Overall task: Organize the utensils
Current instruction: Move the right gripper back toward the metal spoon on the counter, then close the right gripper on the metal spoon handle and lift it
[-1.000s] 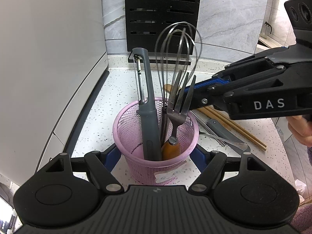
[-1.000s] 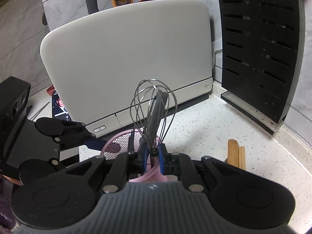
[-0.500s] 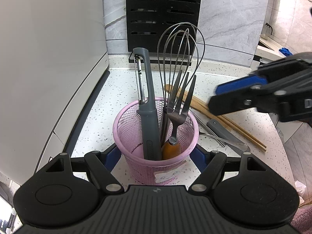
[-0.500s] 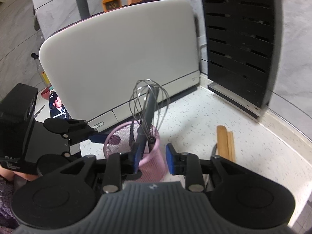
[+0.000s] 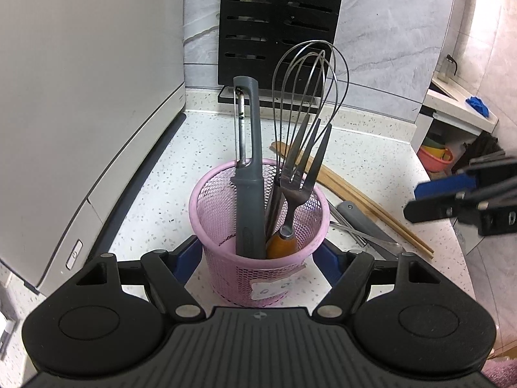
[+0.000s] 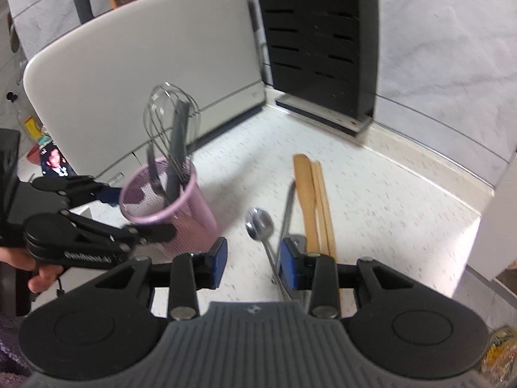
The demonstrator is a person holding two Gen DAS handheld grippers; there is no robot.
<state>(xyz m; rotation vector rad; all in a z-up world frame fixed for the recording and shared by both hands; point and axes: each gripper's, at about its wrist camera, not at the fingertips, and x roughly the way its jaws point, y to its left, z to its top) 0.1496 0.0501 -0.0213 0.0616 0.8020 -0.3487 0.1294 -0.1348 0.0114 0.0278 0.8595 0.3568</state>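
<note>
A pink mesh cup (image 5: 226, 226) stands on the white speckled counter between my left gripper's (image 5: 260, 253) blue pads, which press its sides. In it stand a grey peeler (image 5: 248, 168), a wire whisk (image 5: 310, 97) and a fork (image 5: 299, 177) with an orange handle. My right gripper (image 6: 252, 258) is open and empty, above a metal spoon (image 6: 260, 223) lying on the counter, to the right of the cup (image 6: 181, 213). Beside the spoon lie a knife (image 6: 287, 210), a wooden spatula (image 6: 305, 200) and chopsticks (image 6: 323, 207).
A large white appliance (image 5: 80, 97) stands to the left of the cup. A black knife block (image 5: 278, 26) stands at the back wall. The counter edge runs at the right, with a sink area (image 5: 458, 103) beyond.
My right gripper has let go of the whisk, opened, and drawn back to the right, over the spoon. The whisk now stands in the cup. My left gripper has not moved.
</note>
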